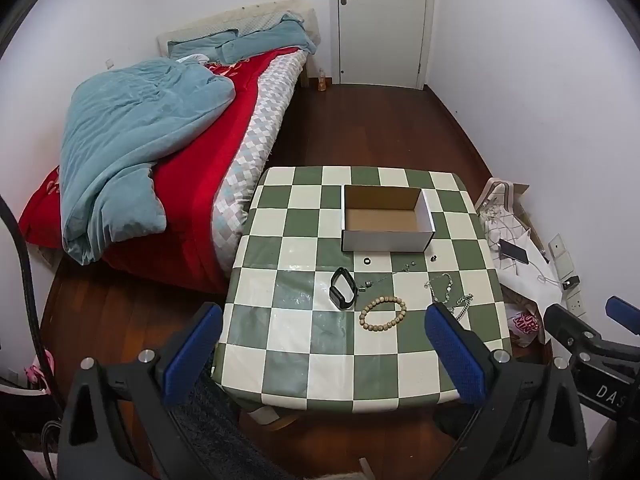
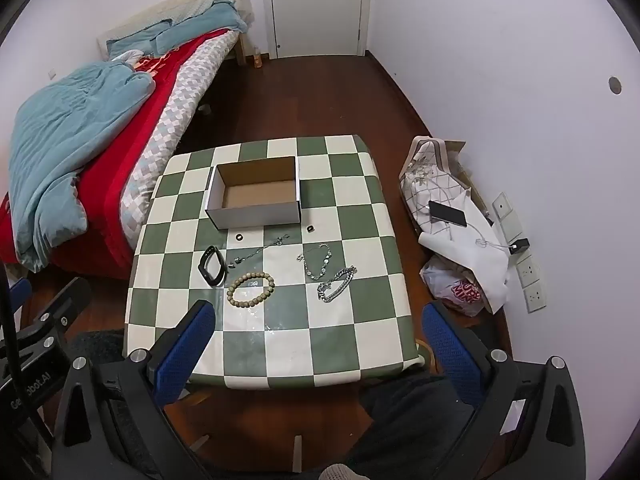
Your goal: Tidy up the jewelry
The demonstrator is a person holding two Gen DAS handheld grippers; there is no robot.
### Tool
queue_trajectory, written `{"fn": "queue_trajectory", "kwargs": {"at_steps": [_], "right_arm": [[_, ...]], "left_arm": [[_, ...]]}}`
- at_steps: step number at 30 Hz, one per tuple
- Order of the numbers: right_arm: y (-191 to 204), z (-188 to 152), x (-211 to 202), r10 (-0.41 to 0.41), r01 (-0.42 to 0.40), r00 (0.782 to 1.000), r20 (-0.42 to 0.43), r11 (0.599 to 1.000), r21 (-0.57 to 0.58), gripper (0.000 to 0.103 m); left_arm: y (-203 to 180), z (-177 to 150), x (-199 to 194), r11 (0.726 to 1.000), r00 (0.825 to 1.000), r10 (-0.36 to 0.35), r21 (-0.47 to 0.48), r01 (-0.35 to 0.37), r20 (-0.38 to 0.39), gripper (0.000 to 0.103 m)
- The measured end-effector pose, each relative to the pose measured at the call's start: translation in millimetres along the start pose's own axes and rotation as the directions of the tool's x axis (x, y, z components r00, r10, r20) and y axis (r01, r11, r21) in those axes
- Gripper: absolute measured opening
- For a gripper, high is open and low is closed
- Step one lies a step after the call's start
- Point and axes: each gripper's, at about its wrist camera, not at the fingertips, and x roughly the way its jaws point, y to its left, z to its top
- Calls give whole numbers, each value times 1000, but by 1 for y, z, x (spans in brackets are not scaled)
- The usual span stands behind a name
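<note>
An open, empty cardboard box [image 1: 386,218] [image 2: 256,196] stands at the far side of a green-and-white checked table [image 1: 312,344] [image 2: 352,320]. In front of it lie a black band [image 1: 343,289] [image 2: 212,265], a wooden bead bracelet [image 1: 382,313] [image 2: 251,284], a thin pendant chain [image 2: 260,254], a silver disc necklace [image 2: 318,262], a chunky silver chain [image 2: 337,284] and two small rings [image 2: 239,237] [image 2: 309,229]. My left gripper [image 1: 324,344] and right gripper [image 2: 320,344] are both open and empty, held above the table's near edge.
A bed [image 1: 160,152] with a blue duvet and red blanket stands left of the table. Bags, a phone [image 2: 448,213] and a cable lie on the floor at the right by the wall. A closed door [image 1: 382,20] is at the back.
</note>
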Motion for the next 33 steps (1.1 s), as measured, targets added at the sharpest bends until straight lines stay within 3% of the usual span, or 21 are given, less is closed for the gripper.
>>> {"fn": "queue_trajectory", "kwargs": {"at_steps": [33], "right_arm": [[-4, -7, -3, -9, 9, 1000, 6, 1000, -5, 103]], "left_arm": [[-8, -7, -3, 1000, 1000, -6, 14, 6, -12, 103]]}}
